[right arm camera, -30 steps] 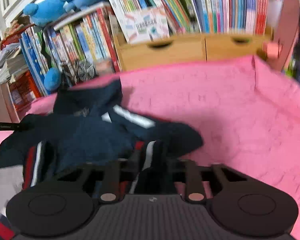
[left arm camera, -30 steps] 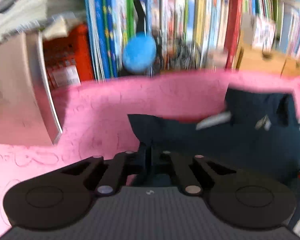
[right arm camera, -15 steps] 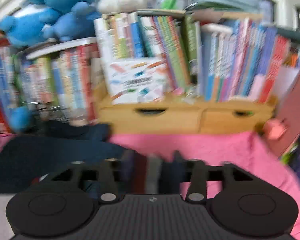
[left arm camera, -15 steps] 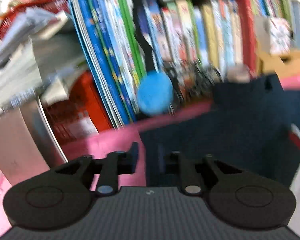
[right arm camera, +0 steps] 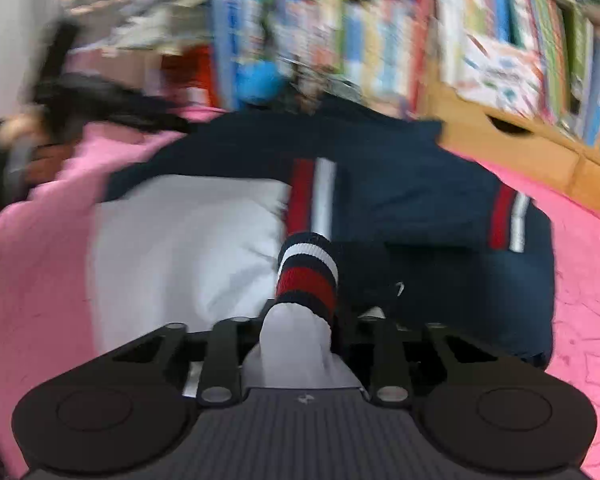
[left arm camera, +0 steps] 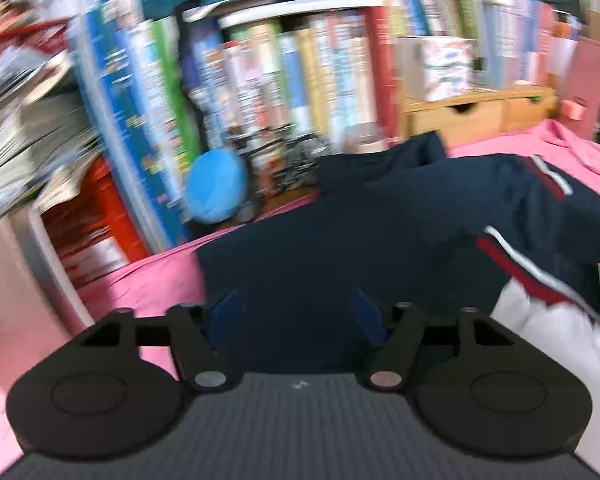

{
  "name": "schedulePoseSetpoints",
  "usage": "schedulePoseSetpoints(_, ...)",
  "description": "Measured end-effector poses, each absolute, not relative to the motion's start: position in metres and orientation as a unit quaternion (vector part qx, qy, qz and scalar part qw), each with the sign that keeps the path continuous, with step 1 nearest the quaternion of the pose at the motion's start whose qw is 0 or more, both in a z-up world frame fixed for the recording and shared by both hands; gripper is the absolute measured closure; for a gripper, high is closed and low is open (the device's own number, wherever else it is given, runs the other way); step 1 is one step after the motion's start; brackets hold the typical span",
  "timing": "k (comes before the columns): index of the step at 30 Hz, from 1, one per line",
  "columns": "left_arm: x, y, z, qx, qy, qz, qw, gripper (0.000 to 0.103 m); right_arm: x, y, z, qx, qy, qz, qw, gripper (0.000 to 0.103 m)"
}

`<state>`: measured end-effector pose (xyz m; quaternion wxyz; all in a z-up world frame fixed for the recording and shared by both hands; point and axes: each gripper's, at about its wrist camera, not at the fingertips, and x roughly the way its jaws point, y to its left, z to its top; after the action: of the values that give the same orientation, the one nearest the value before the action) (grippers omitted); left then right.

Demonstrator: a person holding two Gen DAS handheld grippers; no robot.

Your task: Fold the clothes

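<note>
A navy jacket (left arm camera: 380, 240) with a white panel and red-and-white stripes lies spread on the pink cover (left arm camera: 148, 280). My left gripper (left arm camera: 296, 312) hangs over its navy edge. Its jaws are opening wide, and the cloth lies between them without being pinched. In the right wrist view the jacket (right arm camera: 380, 160) fills the middle. My right gripper (right arm camera: 304, 320) is closing on the sleeve, whose striped cuff (right arm camera: 308, 276) stands up between the fingers. The left gripper (right arm camera: 60, 92) appears there as a dark blur at the upper left, with a hand behind it.
A crowded bookshelf (left arm camera: 300, 80) runs along the far side, with wooden drawers (left arm camera: 460, 116) and a blue plush ball (left arm camera: 216, 184) at its foot. A grey-sided box (left arm camera: 8, 272) stands at the left. The pink cover (right arm camera: 580, 280) extends to the right of the jacket.
The left gripper let go of the navy cloth and its jaws spread apart. The right gripper opened, swung left over the jacket and came down around the striped sleeve.
</note>
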<state>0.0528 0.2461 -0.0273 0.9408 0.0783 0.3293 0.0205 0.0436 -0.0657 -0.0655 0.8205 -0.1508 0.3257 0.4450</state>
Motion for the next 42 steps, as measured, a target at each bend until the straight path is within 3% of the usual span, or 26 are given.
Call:
schedulePoseSetpoints(6, 0.052, 0.210, -0.052, 0.092, 0.385, -0.084, 0.915, 0.021, -0.055, -0.092, -0.040, -0.200, 0.285, 0.527, 0.775, 0.075)
schedulePoseSetpoints(10, 0.020, 0.189, -0.067, 0.143, 0.386, -0.141, 0.901, 0.024, -0.086, -0.116, -0.042, -0.216, 0.314, 0.532, 0.756, 0.065)
schedulePoseSetpoints(13, -0.009, 0.187, -0.063, 0.162, 0.379, -0.177, 0.894, 0.027, -0.092, -0.139, -0.027, -0.204, 0.294, 0.517, 0.778, 0.042)
schedulePoseSetpoints(15, -0.027, 0.190, -0.060, 0.167, 0.383, -0.189, 0.889, 0.027, -0.086, -0.150, -0.009, -0.184, 0.263, 0.501, 0.804, 0.018)
schedulePoseSetpoints(17, -0.045, 0.194, -0.058, 0.177, 0.386, -0.192, 0.885, 0.027, -0.070, -0.152, 0.006, -0.165, 0.235, 0.483, 0.827, 0.007)
schedulePoseSetpoints(23, -0.094, 0.198, -0.053, 0.202, 0.383, -0.148, 0.889, 0.027, 0.012, -0.074, -0.005, -0.125, 0.291, 0.496, 0.808, 0.000)
schedulePoseSetpoints(24, -0.101, 0.199, -0.051, 0.204, 0.378, -0.137, 0.893, 0.027, 0.019, -0.054, -0.013, -0.127, 0.316, 0.493, 0.801, 0.006)
schedulePoseSetpoints(25, -0.109, 0.202, -0.047, 0.204, 0.372, -0.124, 0.897, 0.027, 0.024, -0.036, -0.024, -0.135, 0.341, 0.484, 0.794, 0.018)
schedulePoseSetpoints(26, -0.118, 0.207, -0.042, 0.203, 0.364, -0.109, 0.903, 0.026, 0.022, -0.019, -0.033, -0.148, 0.355, 0.475, 0.792, 0.068)
schedulePoseSetpoints(27, -0.125, 0.213, -0.036, 0.200, 0.354, -0.093, 0.909, 0.026, 0.015, -0.004, -0.041, -0.161, 0.361, 0.466, 0.791, 0.096)
schedulePoseSetpoints(34, -0.160, 0.264, 0.009, 0.128, 0.301, 0.019, 0.945, 0.020, -0.103, 0.020, -0.018, -0.193, 0.263, 0.585, 0.743, 0.097)
schedulePoseSetpoints(42, -0.148, 0.256, 0.021, 0.062, 0.276, 0.013, 0.959, 0.019, -0.166, 0.019, -0.020, -0.223, 0.251, 0.639, 0.693, 0.090)
